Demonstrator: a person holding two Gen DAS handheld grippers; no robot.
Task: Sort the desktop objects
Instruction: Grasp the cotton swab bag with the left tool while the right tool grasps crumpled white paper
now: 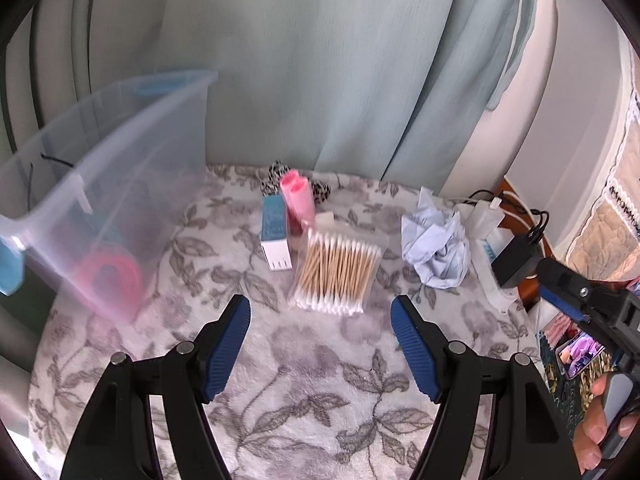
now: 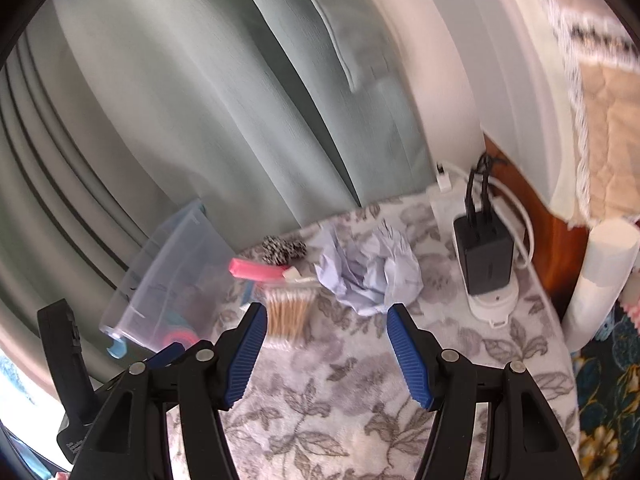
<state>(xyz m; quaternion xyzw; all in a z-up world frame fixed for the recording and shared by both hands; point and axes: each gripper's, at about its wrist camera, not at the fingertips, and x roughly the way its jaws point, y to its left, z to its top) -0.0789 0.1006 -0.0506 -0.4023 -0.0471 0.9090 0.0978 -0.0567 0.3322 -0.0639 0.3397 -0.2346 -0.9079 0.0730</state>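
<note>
Both grippers, left gripper (image 1: 320, 316) and right gripper (image 2: 326, 320), have jaws released and empty, approach step. Cotton swab pack (image 1: 336, 272) lies just ahead of left jaws; crumpled paper (image 2: 368, 272) ahead of right. Next: descend, straddle, close (bin (image 1: 100, 200) sits left).

left gripper (image 1: 320, 312) | black arms | ribbed blue fingers (image 1: 228, 348) | silver screws
</note>
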